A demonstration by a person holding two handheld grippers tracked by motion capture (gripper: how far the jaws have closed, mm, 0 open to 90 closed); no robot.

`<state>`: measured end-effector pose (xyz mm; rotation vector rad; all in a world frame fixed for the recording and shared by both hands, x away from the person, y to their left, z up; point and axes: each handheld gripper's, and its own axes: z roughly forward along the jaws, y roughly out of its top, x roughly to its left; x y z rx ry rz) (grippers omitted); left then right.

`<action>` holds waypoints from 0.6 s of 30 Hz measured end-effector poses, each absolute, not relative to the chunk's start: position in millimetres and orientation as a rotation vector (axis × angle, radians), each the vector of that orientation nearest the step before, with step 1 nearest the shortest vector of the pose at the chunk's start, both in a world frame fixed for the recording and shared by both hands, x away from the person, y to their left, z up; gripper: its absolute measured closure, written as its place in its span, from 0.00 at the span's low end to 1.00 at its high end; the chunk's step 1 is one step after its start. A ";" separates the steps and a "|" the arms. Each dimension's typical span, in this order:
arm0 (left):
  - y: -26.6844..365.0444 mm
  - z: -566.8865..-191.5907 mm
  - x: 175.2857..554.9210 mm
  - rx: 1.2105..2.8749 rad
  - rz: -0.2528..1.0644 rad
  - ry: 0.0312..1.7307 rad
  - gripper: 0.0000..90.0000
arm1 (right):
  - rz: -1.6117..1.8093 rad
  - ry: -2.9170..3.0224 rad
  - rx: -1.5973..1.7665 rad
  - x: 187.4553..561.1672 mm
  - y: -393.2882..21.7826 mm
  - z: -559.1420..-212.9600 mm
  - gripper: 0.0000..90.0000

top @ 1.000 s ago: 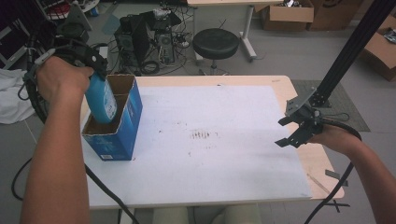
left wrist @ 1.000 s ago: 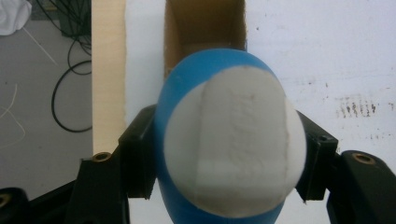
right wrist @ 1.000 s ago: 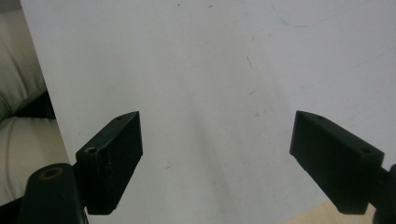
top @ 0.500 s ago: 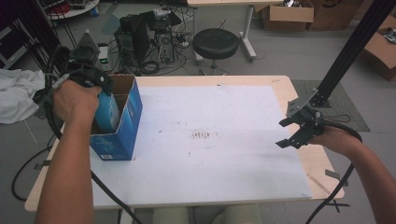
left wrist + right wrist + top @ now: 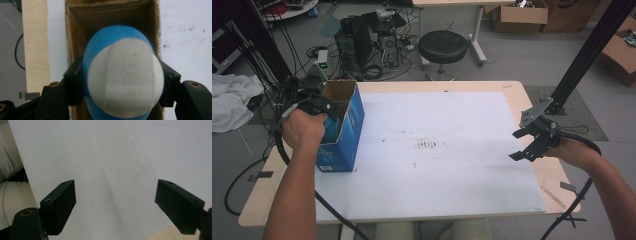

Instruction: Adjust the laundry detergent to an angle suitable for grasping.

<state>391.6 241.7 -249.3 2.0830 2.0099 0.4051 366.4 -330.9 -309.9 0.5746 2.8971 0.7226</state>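
From the high view, the left gripper (image 5: 319,107) sits at the open top of a blue cardboard box (image 5: 343,131) that stands upright near the left edge of the table (image 5: 512,92); the person's left hand (image 5: 303,129) covers most of it, so the grip is hard to read here. The right gripper (image 5: 526,145) hovers over the right side of the white sheet (image 5: 437,150) that covers the tabletop, its jaws spread wide with nothing between them, well apart from the box. Beyond the table stand a black round stool (image 5: 443,46) and a computer tower (image 5: 362,42) among cables. In the left gripper view, the black jaws are clenched on a blue bottle (image 5: 120,77), one at each side, its rounded blue body capped by a smooth white end with raised lettering; the bottle hangs inside the box, whose brown cardboard walls (image 5: 105,17) close around it. In the right gripper view, the two black jaws stand far apart over the plain white sheet (image 5: 112,170), released and empty.
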 end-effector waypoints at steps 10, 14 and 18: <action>244.6 -268.5 394.4 2.112 0.374 2.011 0.42 | 0.713 2.905 0.581 367.3 -330.2 -312.9 0.19; 245.4 -274.3 395.5 2.125 0.356 2.013 0.42 | 0.708 2.907 0.591 368.1 -329.9 -314.1 0.19; 247.2 -280.0 396.2 2.129 0.338 2.016 0.42 | 0.708 2.909 0.591 368.7 -329.7 -314.9 0.19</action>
